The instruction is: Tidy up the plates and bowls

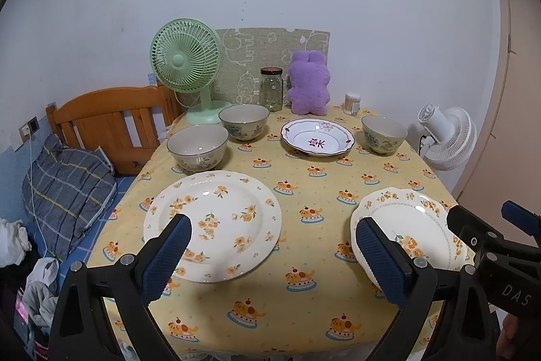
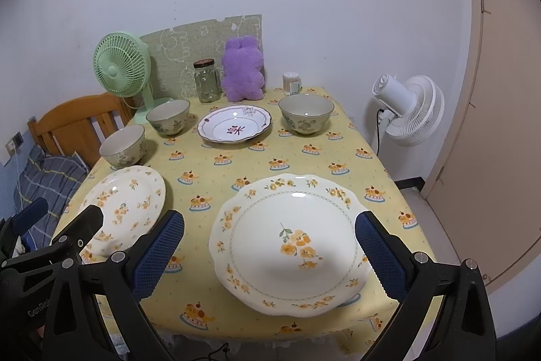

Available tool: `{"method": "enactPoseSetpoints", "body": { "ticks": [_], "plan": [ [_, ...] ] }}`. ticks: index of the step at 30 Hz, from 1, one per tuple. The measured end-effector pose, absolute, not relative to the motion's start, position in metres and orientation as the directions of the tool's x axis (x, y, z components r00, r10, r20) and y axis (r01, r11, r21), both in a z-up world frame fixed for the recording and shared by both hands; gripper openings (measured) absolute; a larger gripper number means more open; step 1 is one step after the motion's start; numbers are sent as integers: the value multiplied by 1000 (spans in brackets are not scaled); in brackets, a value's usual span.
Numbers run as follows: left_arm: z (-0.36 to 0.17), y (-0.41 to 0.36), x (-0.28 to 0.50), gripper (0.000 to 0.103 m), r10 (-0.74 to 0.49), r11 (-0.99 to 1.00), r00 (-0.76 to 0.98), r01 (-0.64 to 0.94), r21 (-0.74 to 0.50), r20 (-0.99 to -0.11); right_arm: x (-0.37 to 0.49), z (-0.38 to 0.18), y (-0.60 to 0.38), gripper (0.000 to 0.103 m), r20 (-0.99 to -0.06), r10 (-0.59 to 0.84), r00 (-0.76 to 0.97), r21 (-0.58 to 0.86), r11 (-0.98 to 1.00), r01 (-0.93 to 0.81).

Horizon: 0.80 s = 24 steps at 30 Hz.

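White walls close off the room behind our worktop (image 1: 304, 192), which wears a yellow cloth printed with little cakes.

We count three plates and three bowls. Two large cream plates with orange flowers lie at the near edge: one toward the near left corner (image 1: 213, 225), one with a scalloped rim toward the near right corner (image 2: 287, 242). A smaller white plate with a purple rim (image 1: 318, 137) sits toward the far edge, midway. Two bowls stand along the left edge, the nearer one (image 1: 197, 147) just beyond the left flowered plate, the other (image 1: 244, 121) further back; the third bowl (image 2: 306, 114) stands near the far right corner.

Along the far edge we see a green fan (image 1: 186, 60), a purple plush toy (image 1: 309, 83), a glass jar (image 1: 271, 88) and a small cotton-swab tub (image 1: 352, 103), one of each.

Our left gripper (image 1: 274, 263) hovers over the near edge with its fingers spread wide, gripping nothing; our right gripper (image 2: 270, 259) likewise has its fingers wide, either side of the scalloped plate without touching it.

Only the left wrist view shows the bed's checked pillow (image 1: 67, 192) fully; the right wrist view shows more of the white floor fan (image 2: 409, 110) and a beige door (image 2: 500, 124).
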<state>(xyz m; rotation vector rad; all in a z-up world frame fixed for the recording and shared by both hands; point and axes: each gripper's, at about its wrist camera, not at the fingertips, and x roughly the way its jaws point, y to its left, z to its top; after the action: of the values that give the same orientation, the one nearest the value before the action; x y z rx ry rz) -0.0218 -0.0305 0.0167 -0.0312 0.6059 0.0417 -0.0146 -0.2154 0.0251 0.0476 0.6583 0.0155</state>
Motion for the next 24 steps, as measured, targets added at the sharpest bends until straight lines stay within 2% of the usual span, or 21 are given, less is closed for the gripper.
{"method": "enactPoseSetpoints", "body": {
  "ticks": [24],
  "plan": [
    [16,-32,-26,99,17,999,821,-34,-18,-571,-18,26,-217,102,-616,8,787,45,999,25]
  ]
}}
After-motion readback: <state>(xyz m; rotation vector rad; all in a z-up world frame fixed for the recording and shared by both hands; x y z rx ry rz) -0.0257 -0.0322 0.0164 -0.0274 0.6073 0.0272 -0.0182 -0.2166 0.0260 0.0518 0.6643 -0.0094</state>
